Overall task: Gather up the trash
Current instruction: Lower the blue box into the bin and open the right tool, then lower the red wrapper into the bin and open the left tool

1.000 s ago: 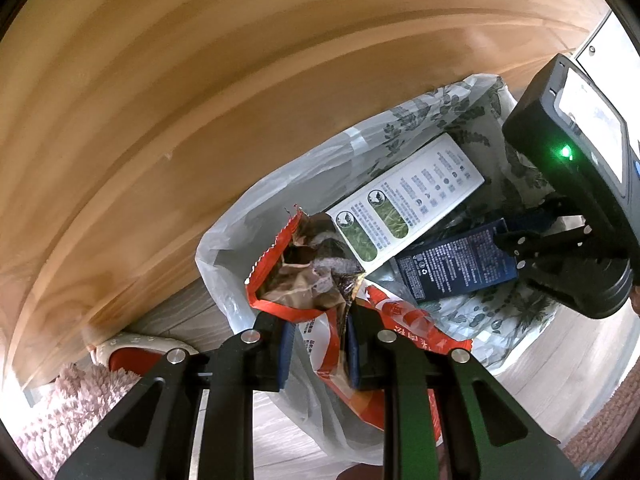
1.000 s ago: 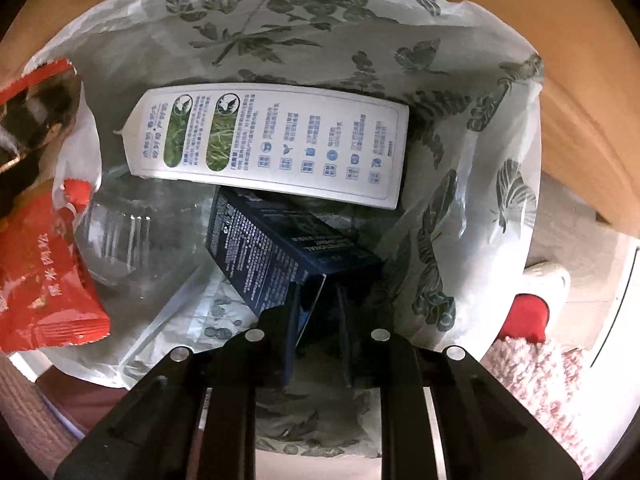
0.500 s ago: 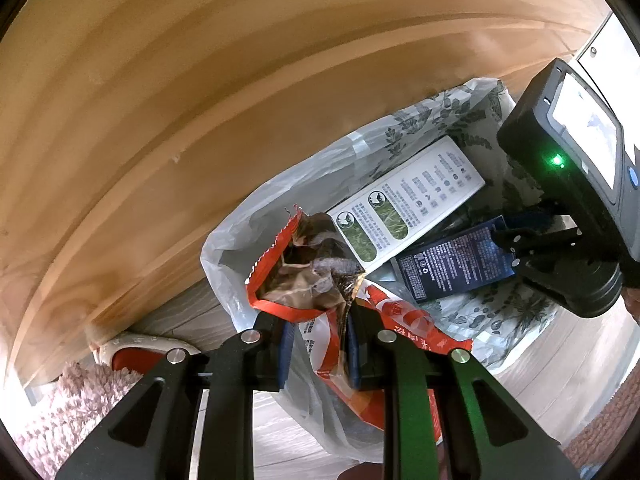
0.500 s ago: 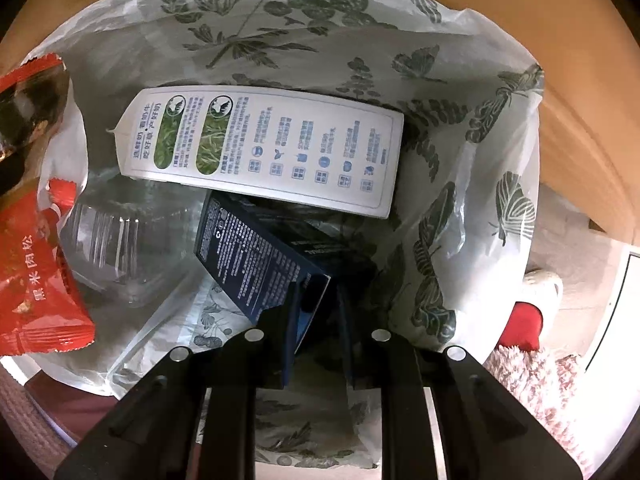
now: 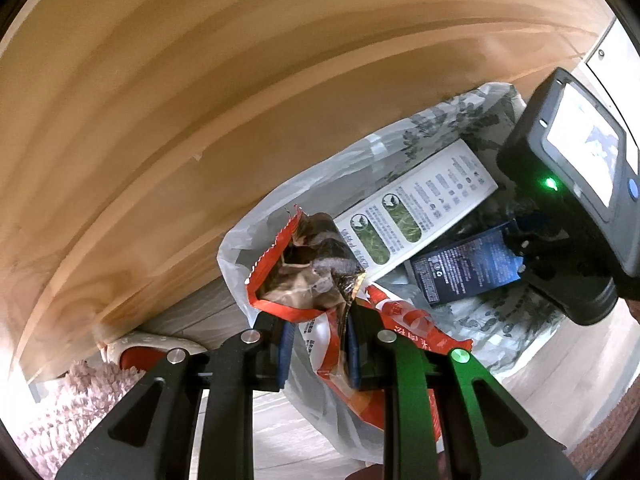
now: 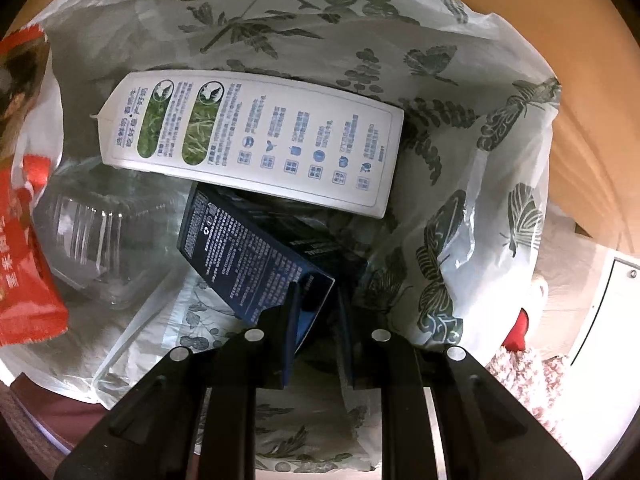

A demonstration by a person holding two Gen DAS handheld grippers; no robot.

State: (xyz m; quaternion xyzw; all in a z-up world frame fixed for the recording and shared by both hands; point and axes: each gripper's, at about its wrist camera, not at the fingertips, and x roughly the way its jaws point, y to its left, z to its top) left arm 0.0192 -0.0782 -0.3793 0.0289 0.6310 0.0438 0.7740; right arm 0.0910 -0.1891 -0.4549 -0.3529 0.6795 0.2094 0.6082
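A white trash bag (image 6: 320,20) printed with green leaves and butterflies stands open on the floor. Inside lie a white carton (image 6: 256,144), a dark blue box (image 6: 240,248) and a clear plastic container (image 6: 92,232). My right gripper (image 6: 318,320) reaches down into the bag, shut on the blue box's lower corner. My left gripper (image 5: 318,344) is at the bag's (image 5: 320,184) near rim, shut on a torn red snack wrapper (image 5: 304,276). Bag film seems pinched with it. The wrapper (image 6: 24,280) hangs over the rim. In the left wrist view, the carton (image 5: 420,208) and box (image 5: 468,268) show beside the right gripper's black housing (image 5: 568,208).
A pale wooden furniture panel (image 5: 200,100) rises right behind the bag. A white and red slipper (image 5: 140,350) and a pink fluffy rug (image 5: 68,408) lie on the light floor (image 5: 280,440) to the left. A white door (image 6: 600,320) is at the right.
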